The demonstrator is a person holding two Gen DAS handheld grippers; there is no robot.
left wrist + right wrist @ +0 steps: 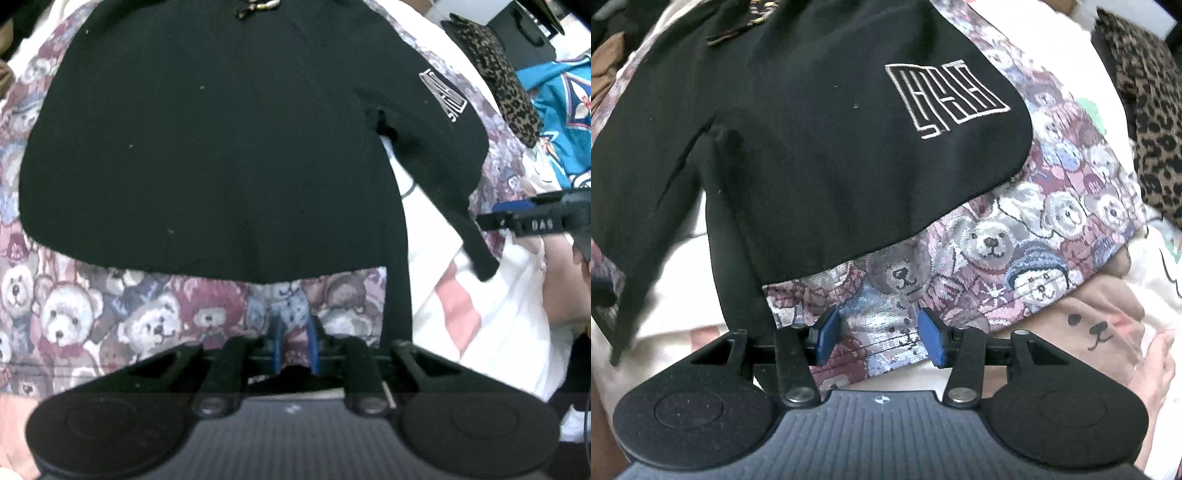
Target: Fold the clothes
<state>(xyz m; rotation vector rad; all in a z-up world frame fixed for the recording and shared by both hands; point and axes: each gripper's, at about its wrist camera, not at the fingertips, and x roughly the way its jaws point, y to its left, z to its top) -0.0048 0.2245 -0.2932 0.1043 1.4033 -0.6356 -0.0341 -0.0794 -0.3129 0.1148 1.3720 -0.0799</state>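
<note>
A black sweatshirt (207,147) lies spread flat on a teddy-bear-patterned cloth (110,314). Its sleeve with a white outlined logo (945,99) stretches to the right, and a narrow black strip (399,288) runs down toward me. My left gripper (295,343) hovers just below the sweatshirt's hem; its blue pads stand a narrow gap apart, with only bear cloth showing between them. My right gripper (879,334) is open over the bear cloth's near edge (905,354), beside the black strip (738,280), with nothing between its pads. It also shows at the right edge (495,218) in the left wrist view.
A leopard-print cloth (1148,110) and a teal patterned garment (561,110) lie to the right. White and pink bedding with a drawn bear face (1089,325) lies under the bear cloth. A person's hand (1156,369) shows at lower right.
</note>
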